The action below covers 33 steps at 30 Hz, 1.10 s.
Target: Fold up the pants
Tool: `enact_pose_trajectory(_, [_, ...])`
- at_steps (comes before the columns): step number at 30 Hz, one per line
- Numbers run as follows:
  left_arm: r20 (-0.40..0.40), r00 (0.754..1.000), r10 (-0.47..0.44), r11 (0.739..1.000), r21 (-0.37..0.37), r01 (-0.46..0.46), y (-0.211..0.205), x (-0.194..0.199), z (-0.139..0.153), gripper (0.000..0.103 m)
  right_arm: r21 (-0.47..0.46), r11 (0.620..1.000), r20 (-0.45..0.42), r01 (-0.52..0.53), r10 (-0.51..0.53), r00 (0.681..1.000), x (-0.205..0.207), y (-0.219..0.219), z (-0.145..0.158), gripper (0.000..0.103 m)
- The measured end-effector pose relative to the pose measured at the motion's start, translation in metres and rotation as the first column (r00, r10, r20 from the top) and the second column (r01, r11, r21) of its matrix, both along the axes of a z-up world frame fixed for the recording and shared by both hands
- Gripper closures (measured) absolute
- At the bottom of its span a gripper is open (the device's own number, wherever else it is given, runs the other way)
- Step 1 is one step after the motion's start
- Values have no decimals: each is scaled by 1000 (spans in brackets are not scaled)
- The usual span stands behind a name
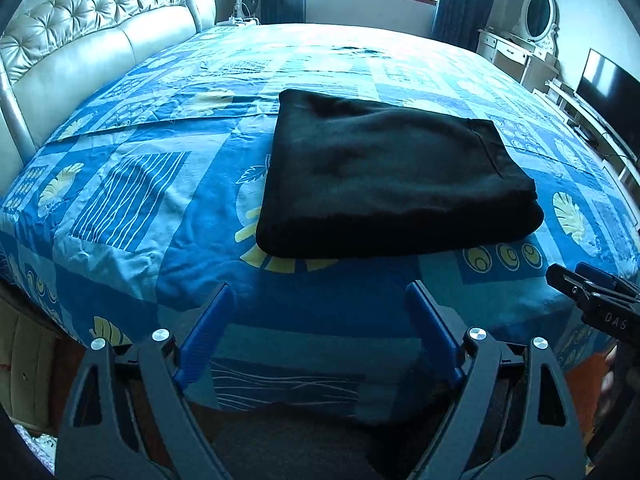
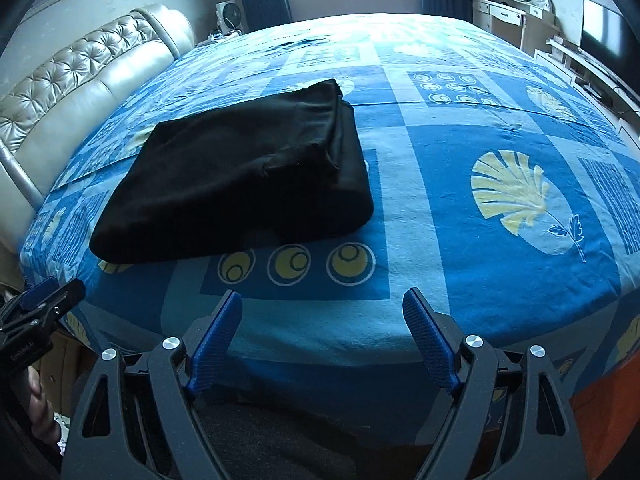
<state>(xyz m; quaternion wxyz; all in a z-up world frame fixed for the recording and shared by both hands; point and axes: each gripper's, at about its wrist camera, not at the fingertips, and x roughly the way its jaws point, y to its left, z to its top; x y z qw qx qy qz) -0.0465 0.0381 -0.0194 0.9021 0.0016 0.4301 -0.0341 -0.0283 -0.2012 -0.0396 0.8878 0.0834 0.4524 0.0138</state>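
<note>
2 tools wide apart, empty | left tool (image 1: 320, 300) | right tool (image 2: 322, 306) | pants (image 1: 384, 176) folded

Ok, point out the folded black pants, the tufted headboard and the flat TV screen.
folded black fabric pants (image 1: 384, 176), left wrist view, middle of the top layer.
beige tufted leather headboard (image 1: 92, 40), left wrist view, on the padded front.
flat black TV screen (image 2: 600, 28), right wrist view, middle of the dark panel.

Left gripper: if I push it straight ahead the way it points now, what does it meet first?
Probably the black folded pants. The open left gripper points over bare bedspread toward their near edge; depth is unclear.
</note>
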Motion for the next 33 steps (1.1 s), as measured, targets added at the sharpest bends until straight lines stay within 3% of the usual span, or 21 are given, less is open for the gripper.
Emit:
enact_pose_trajectory(21, [75, 997, -3, 1000, 30, 1, -10, -8, 9, 7, 1, 1000, 10, -1, 1, 1000, -3, -1, -2, 20])
enact_pose_trajectory(33, [49, 999, 18, 999, 45, -20, -8, -6, 6, 6, -11, 1000, -7, -5, 5, 1000, -4, 2, -5, 19])
